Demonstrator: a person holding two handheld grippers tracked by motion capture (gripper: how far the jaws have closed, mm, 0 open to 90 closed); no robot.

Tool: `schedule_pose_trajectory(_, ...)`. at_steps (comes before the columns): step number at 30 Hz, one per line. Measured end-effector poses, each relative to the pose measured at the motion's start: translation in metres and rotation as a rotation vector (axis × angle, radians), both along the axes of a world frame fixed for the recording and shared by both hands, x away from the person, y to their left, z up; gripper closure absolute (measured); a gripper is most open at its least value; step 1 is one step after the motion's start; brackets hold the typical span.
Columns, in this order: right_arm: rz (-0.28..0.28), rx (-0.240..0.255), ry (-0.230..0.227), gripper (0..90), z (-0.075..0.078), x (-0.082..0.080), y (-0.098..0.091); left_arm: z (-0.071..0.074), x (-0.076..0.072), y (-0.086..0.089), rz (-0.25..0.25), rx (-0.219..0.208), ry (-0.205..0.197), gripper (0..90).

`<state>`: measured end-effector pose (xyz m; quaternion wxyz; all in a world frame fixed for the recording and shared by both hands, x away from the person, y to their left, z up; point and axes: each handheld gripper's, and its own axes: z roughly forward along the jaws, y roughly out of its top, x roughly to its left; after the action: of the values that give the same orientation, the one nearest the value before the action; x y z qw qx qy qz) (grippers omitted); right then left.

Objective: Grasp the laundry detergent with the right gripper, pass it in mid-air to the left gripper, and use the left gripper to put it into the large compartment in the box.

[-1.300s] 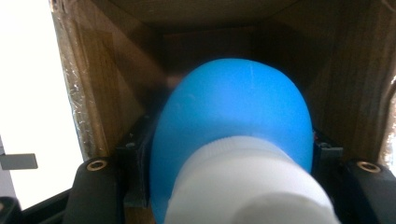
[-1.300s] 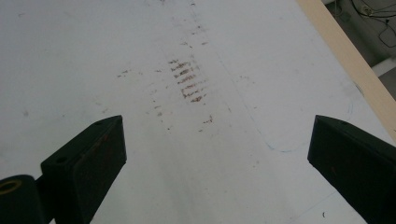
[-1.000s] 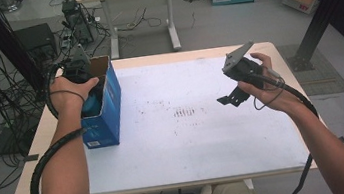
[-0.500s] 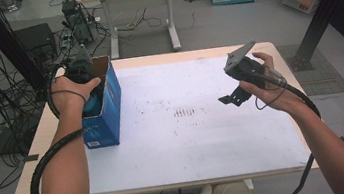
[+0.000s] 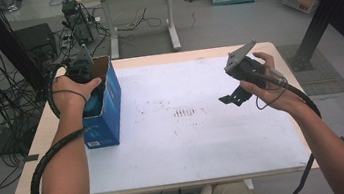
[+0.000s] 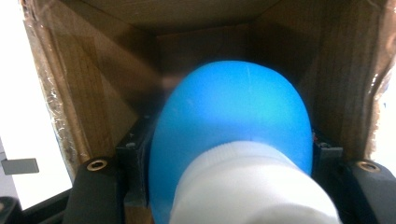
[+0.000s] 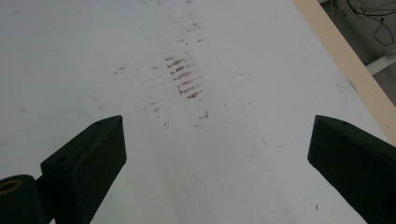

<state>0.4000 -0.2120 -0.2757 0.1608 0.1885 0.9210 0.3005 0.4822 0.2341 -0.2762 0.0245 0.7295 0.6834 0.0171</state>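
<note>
Fingers of my L gripper (image 6: 224, 186) clamp a blue-and-white object (image 6: 233, 140) down inside the blue box (image 5: 107, 115) at table's (image 5: 192, 150) left edge; R gripper (image 7: 217, 154) spread wide, held above tabletop, forearm angled in.

No lettering anywhere is clear enough to read.

The box (image 6: 93, 84) is brown cardboard inside — matt and fibrous, with clear glossy tape crinkled along its cut edges — and printed blue outside (image 5: 110, 105). The blue object (image 6: 233, 121) in it looks smooth, softly sheened plastic with a ribbed white part (image 6: 247, 186). The table (image 7: 140, 46) is smooth matt white, scuffed with brownish marks (image 7: 184, 79), edged in pale wood (image 7: 345, 60).
</note>
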Motion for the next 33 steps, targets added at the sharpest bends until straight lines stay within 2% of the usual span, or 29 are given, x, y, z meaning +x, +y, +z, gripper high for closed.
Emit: schedule_pose_trajectory(33, -0.002, -0.002, 0.005, 4.4, 0.0003, -0.0008, -0.0020, 0.0000, -0.0009, -0.0012, -0.001, -0.001, -0.003, 35.6)
